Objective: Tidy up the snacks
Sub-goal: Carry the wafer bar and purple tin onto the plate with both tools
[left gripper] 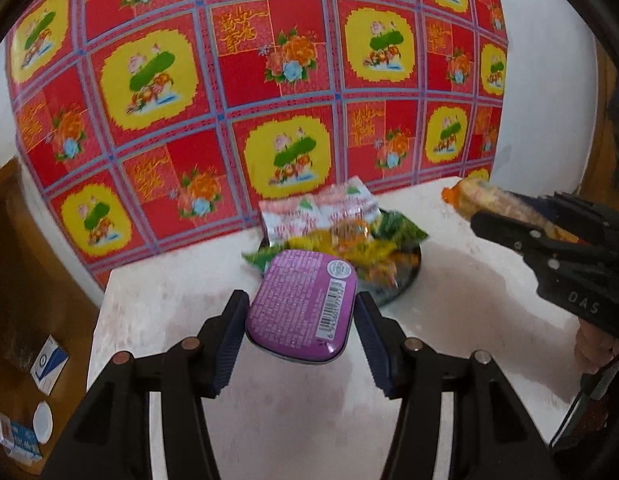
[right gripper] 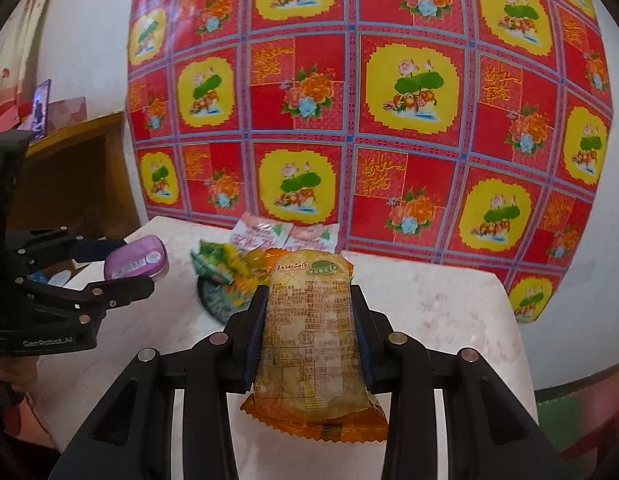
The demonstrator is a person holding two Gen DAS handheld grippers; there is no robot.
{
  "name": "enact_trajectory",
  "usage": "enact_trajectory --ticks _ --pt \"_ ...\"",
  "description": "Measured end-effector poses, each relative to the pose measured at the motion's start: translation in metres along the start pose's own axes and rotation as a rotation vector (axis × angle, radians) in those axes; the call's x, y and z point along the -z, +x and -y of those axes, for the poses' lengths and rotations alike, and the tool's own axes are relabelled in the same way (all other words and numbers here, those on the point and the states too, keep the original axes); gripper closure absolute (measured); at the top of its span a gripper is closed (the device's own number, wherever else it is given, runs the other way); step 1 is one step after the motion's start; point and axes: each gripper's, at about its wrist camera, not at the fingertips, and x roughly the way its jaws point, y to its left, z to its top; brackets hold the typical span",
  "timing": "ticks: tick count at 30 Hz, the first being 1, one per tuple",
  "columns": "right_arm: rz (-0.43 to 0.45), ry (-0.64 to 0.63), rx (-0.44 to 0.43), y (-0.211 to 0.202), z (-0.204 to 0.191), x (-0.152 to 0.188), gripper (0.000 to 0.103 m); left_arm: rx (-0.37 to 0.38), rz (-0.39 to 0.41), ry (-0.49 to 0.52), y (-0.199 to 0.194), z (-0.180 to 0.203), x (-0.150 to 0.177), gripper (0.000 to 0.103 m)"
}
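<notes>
Left gripper (left gripper: 300, 322) is clamped on a purple tin (left gripper: 300, 307), barcode side up, held w/ both pads on its long edges above the white table (left gripper: 449, 280), just in front of the dark plate (left gripper: 405, 284) piled w/ snack packets (left gripper: 341, 236). Right gripper (right gripper: 309, 334) is closed on an orange-edged snack pack (right gripper: 313, 332), label side up, held off the table to the plate's right. Red patterned cloth (left gripper: 245, 80) covers the wall behind; small boxes (left gripper: 25, 436) sit on the floor at left.

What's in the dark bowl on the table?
The dark bowl holds a heap of snack packets: green and yellow-orange wrappers, with pink-and-white sachets at the back. Anything beneath the heap is covered.
</notes>
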Motion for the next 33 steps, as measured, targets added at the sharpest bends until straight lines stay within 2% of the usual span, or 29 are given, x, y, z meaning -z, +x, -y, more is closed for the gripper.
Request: enact_trajectory --ticks 8,19,24,29,33 --pt "-0.049 0.007 -0.041 0.047 0.007 -0.024 0.065 0.016 0.010 0.023 0.034 0.006 -0.030 0.046" --pt "-0.118 -0.033 -0.087 0.103 -0.001 -0.029 0.065 0.036 0.014 0.041 0.065 0.005 -0.042 0.046" --pt "-0.120 -0.028 -0.091 0.115 0.003 -0.029 0.065 0.032 0.022 0.026 0.077 0.001 -0.045 0.046" --pt "-0.121 -0.017 -0.102 0.123 0.006 -0.029 0.065 0.069 0.034 -0.016 0.086 -0.004 -0.045 0.046" --pt "-0.123 -0.055 -0.087 0.127 0.002 -0.024 0.065 0.070 0.020 -0.020 0.095 -0.006 -0.040 0.046"
